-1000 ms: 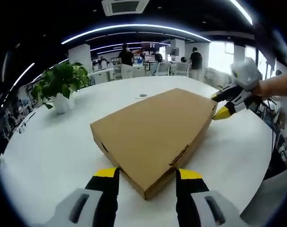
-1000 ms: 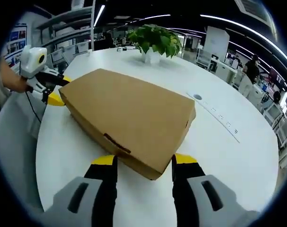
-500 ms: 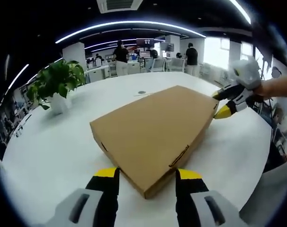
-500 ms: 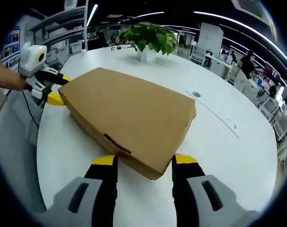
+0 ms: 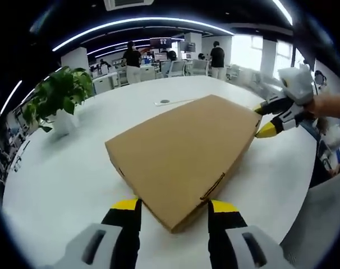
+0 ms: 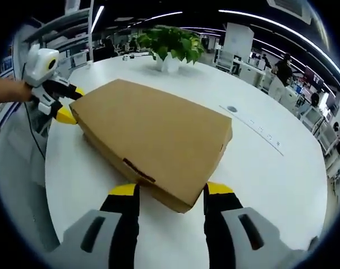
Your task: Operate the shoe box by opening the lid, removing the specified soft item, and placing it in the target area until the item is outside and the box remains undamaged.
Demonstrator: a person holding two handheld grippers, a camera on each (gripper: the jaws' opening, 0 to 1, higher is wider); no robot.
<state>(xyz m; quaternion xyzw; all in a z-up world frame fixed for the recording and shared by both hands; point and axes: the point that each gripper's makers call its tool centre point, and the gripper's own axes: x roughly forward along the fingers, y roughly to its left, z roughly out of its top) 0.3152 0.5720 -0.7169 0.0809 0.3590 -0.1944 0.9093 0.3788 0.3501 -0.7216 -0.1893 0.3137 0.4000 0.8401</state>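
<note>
White table (image 5: 63, 168) is carrying everything, and brown cardboard is what the shoe box (image 5: 181, 151) is made of; the box is lying flat near the middle of the table with its lid shut, so the soft item is presumably inside, out of sight. A potted plant (image 5: 58, 101) is standing well apart from the box. The left gripper (image 5: 174, 210) is straddling one corner of the box with its jaws spread and nothing clamped, and the right gripper (image 6: 171, 193) is doing the same at the opposite corner, likewise released. To open the lid well, each gripper is probably best placed on the lid's edge rather than on the base, closing gently and lifting evenly at both ends, so that the cardboard is neither creasing nor tearing at the small tab slots (image 5: 212, 184).
</note>
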